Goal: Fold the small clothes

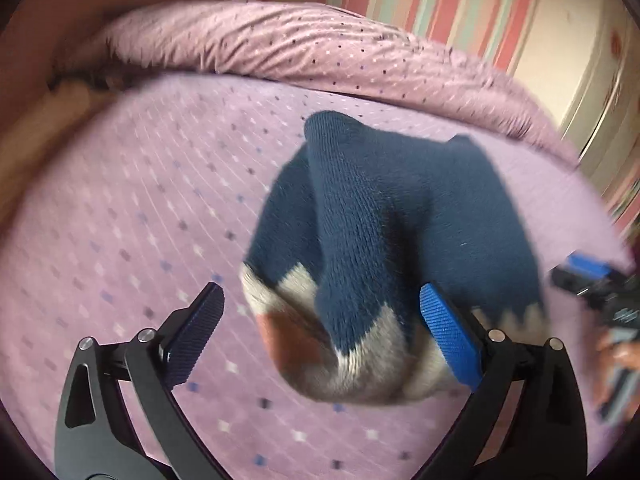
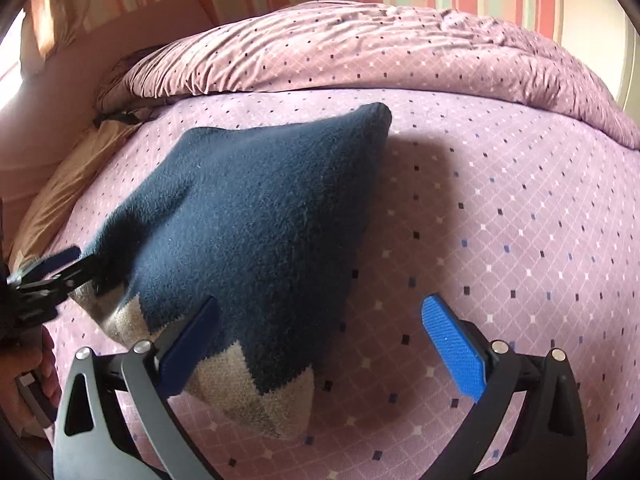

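Navy knit sock with beige zigzag cuff [image 2: 256, 216] on bed [image 2: 500, 220]. Left tongs [image 1: 322, 334], right tongs [image 2: 320, 340] both apart. Next: grip cuff, fold over.

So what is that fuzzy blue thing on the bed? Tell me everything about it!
It looks like a small knitted garment, perhaps a hat or jumper. It is mostly dark navy, soft and fuzzy, with a zigzag beige band and a rusty-orange patch along its near edge. It lies rumpled, partly lifted, tapering to a point at the far end, on the lilac bedsheet. The left gripper and right gripper are both open at its near edge, each with one finger against the cloth.
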`<state>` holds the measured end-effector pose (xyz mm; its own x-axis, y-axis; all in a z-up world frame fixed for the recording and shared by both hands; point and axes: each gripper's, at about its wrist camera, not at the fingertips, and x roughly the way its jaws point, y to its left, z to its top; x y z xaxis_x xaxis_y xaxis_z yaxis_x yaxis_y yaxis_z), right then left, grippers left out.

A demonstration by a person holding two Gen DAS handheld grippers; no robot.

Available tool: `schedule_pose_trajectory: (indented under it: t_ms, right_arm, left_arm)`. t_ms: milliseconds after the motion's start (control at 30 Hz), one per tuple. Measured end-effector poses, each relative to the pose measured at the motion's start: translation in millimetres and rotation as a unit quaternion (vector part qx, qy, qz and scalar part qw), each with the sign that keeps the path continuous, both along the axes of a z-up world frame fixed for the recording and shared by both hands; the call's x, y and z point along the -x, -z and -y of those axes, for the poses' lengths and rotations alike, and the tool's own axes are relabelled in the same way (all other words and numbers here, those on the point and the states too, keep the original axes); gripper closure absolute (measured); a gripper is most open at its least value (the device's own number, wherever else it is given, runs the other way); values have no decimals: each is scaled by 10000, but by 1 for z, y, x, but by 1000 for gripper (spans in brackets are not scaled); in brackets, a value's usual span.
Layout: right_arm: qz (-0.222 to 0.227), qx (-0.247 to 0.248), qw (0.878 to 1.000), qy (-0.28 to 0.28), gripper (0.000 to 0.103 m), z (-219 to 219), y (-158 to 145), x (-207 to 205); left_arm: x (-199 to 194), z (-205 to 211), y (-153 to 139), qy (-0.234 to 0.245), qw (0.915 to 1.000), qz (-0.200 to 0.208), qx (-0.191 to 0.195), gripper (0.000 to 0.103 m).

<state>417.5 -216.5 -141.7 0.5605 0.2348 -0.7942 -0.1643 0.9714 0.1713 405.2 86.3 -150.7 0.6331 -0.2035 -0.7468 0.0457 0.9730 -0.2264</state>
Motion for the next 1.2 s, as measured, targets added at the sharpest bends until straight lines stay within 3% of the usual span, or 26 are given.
schedule_pose_trajectory:
  t_ms: [67, 167, 333, 433, 700, 833, 967, 1100, 1200]
  right_arm:
    - [-52, -31, 10000, -17, 2, 0, 3, 2]
    - [-129, -86, 9999, -50, 2, -3, 9, 3]
    - [-198, -181, 9996, -80, 2, -7, 13, 3]
    - [-257, -274, 9993, -93, 2, -8, 17, 3]
    - [-658, -994, 9929, 3, 2, 0, 38, -3]
    - [-874, -1297, 9877, 77, 2, 4, 52, -7]
    - [-1095, -1639, 9803, 101, 2, 5, 65, -9]
    - [-1370, -2090, 9681, 166, 2, 6, 80, -13]
    - [-1509, -2433, 9579, 232, 2, 7, 89, -15]
  left_arm:
    - [2, -12, 6, -8, 9976, -151, 669, 4]
    - [6, -31, 26, -127, 9841, -509, 1699, 4]
    - [13, -44, 52, -254, 9716, -848, 2195, 3]
    - [13, -43, 69, -222, 9596, -1029, 2609, 3]
    - [4, -27, 87, 44, 9350, -1218, 3330, 3]
    - [0, -18, 87, 130, 9302, -1216, 3461, 3]
    - [-6, -22, 89, 77, 9200, -1156, 3744, 3]
    - [-12, -19, 87, 81, 9201, -1150, 3744, 4]
    - [-16, -18, 88, -33, 9238, -1141, 3655, 24]
